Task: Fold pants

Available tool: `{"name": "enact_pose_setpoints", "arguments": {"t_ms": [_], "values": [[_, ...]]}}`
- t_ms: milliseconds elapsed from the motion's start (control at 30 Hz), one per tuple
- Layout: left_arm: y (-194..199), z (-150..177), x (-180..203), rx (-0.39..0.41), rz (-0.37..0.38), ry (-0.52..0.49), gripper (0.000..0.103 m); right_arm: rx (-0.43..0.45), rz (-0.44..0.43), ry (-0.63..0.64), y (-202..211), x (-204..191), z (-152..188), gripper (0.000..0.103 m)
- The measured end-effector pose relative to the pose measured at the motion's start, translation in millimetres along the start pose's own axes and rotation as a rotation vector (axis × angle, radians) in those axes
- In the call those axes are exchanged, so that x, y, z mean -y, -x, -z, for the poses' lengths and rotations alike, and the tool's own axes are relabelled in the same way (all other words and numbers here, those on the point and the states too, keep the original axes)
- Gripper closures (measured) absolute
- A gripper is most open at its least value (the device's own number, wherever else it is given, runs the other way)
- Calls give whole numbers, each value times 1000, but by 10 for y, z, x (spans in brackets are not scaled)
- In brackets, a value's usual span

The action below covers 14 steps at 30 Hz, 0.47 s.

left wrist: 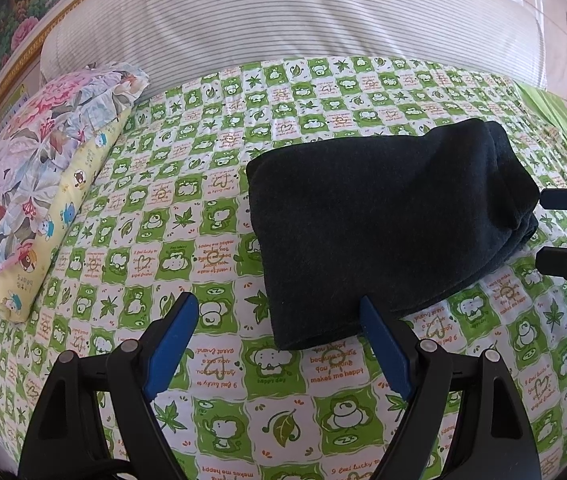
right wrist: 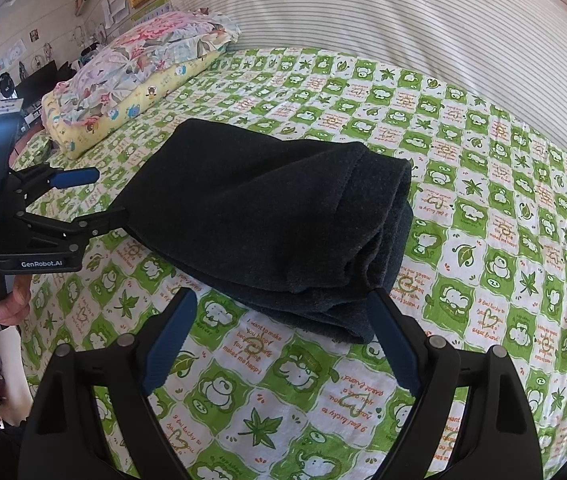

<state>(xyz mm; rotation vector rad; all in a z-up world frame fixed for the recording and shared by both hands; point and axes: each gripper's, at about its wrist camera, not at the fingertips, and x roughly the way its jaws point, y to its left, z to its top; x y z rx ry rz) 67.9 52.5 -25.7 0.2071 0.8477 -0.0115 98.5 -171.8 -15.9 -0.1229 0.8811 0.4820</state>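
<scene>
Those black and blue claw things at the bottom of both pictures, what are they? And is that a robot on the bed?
No robot here. A person holds a grabbing tool in each hand, and each tool carries a little camera looking out along its two blue fingers. One picture comes from the left tool, the other from the right tool. In the right tool's picture you can even see the person's hand gripping the other tool's handle.

Both tools are open and hold nothing. In front of them the dark pants lie folded into a thick bundle on a green and white bedsheet printed with cartoon animals and leaves. A flowery pillow rests on a yellow one at the side.
</scene>
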Motion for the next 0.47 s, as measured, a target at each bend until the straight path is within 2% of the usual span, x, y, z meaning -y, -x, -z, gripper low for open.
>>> {"name": "enact_pose_setpoints", "arguments": {"t_ms": [467], "values": [[-28,-67,26,-11,6,-3,19,17,-1,-11,19,19,-59,16]]}}
